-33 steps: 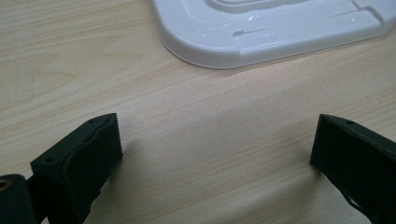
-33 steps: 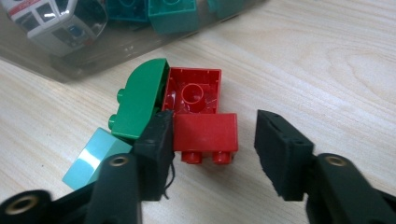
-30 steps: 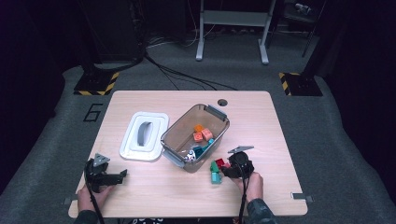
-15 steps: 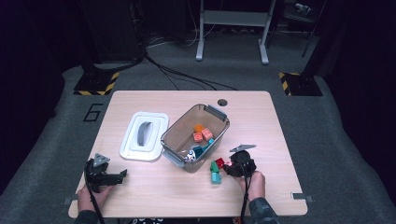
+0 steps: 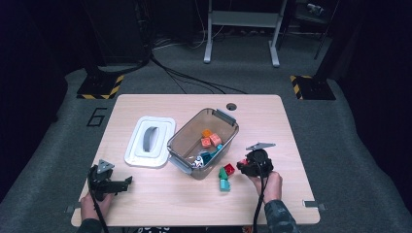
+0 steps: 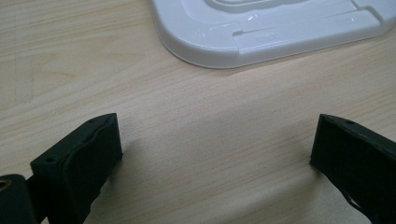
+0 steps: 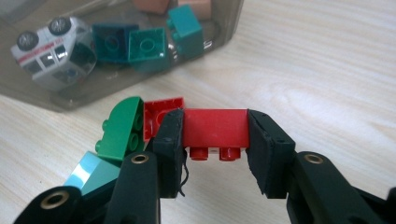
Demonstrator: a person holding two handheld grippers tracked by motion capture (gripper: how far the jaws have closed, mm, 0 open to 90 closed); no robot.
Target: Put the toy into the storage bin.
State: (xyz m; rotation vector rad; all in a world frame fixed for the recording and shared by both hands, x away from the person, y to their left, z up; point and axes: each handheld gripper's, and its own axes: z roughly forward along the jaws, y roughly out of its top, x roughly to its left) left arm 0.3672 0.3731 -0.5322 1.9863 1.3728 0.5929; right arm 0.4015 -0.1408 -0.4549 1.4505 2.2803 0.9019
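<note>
The pale wood-grain tabletop [image 5: 155,204] carried everything; a painted "6" marked the carpet at its far left. Centred on it stood one clear plastic bin [image 5: 180,145] holding several orange and teal bricks and one white toy van [image 7: 53,51]; left of the bin lay one smooth white lid [image 5: 149,141]. The left hand-held gripper [image 6: 215,140] rested near-left with jaws wide apart on nothing. The right hand-held gripper [image 7: 214,151], near-right beside the bin, was clamped on one red brick [image 7: 215,128], its jaws having just been closing; one green brick [image 7: 122,130], another red brick [image 7: 159,112] and one light-blue brick [image 7: 91,171] sat close beside it.
</note>
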